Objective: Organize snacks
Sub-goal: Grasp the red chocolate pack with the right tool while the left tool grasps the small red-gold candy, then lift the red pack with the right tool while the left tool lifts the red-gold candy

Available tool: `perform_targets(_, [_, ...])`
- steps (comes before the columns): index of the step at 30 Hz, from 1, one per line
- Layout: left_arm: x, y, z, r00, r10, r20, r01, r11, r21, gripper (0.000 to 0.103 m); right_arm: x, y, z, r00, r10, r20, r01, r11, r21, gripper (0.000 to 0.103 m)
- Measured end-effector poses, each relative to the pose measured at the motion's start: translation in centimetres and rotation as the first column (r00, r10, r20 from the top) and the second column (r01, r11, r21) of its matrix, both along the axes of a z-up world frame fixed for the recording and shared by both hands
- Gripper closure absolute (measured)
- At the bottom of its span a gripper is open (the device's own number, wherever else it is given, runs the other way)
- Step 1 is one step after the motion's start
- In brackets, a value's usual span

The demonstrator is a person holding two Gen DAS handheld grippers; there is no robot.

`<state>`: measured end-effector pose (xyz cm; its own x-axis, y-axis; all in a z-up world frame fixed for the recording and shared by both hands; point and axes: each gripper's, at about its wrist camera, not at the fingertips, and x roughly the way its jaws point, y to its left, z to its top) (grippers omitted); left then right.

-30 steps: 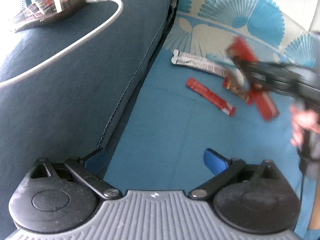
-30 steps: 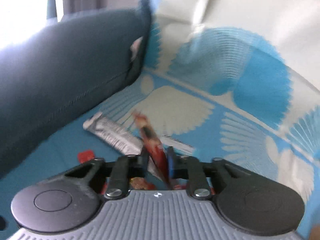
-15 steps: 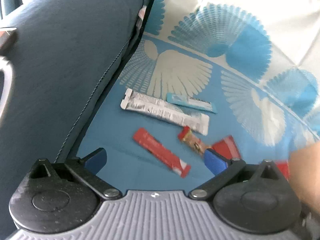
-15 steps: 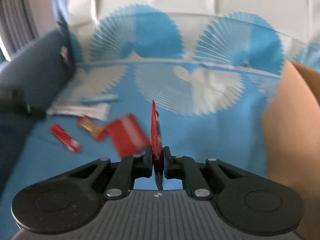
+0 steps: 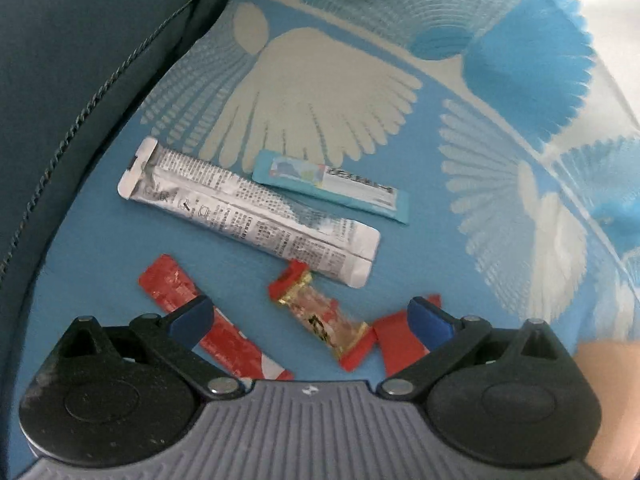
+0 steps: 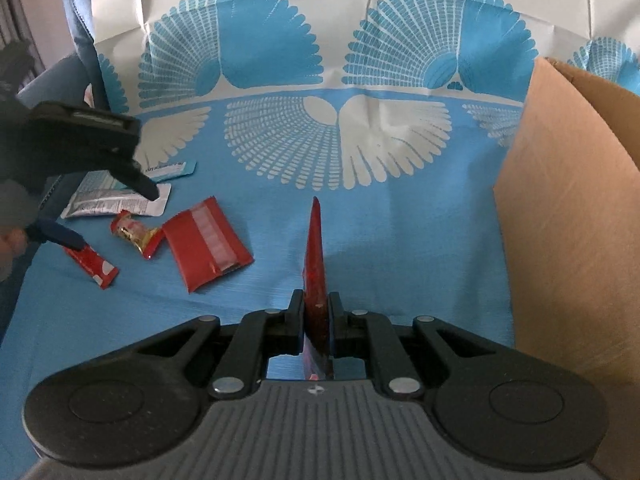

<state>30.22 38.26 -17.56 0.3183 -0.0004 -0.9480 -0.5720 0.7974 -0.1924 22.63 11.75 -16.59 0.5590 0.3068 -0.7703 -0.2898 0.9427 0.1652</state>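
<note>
Left of the cardboard box, your right gripper pinches a red packet edge-on; light and slippery, so grip mid-body. Your left gripper, spread, hovers over the candy.

A blue cloth with white fan prints is carrying my snacks. Lying flat on it, a silver sachet is sitting at the cluster's centre, a pale blue stick at its two o'clock. A long red stick is lying at seven, a gold-and-red candy at five, a flat red packet beyond that.
</note>
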Motion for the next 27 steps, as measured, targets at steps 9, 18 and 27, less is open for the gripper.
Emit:
perform_targets(9, [0.4, -0.8, -0.1, 0.999, 0.034, -0.004, -0.034, 0.995, 0.095, 0.026, 0.5, -0.4, -1.2, 0.999, -0.010, -0.050, 0.011, 1.000, 0.012, 0.086])
perform_targets(18, [-0.3, -1.2, 0.7, 0.997, -0.065, 0.043, 0.058, 0.988, 0.141, 0.075, 0.6, -0.2, -1.7, 0.999, -0.008, -0.048, 0.008, 1.000, 0.008, 0.092])
perform_targets(27, [-6.6, -0.6, 5.9, 0.971, -0.118, 0.210, 0.094, 0.988, 0.120, 0.078, -2.8, -0.5, 2.1, 0.998, 0.052, 0.038, -0.053, 0.998, 0.027, 0.093])
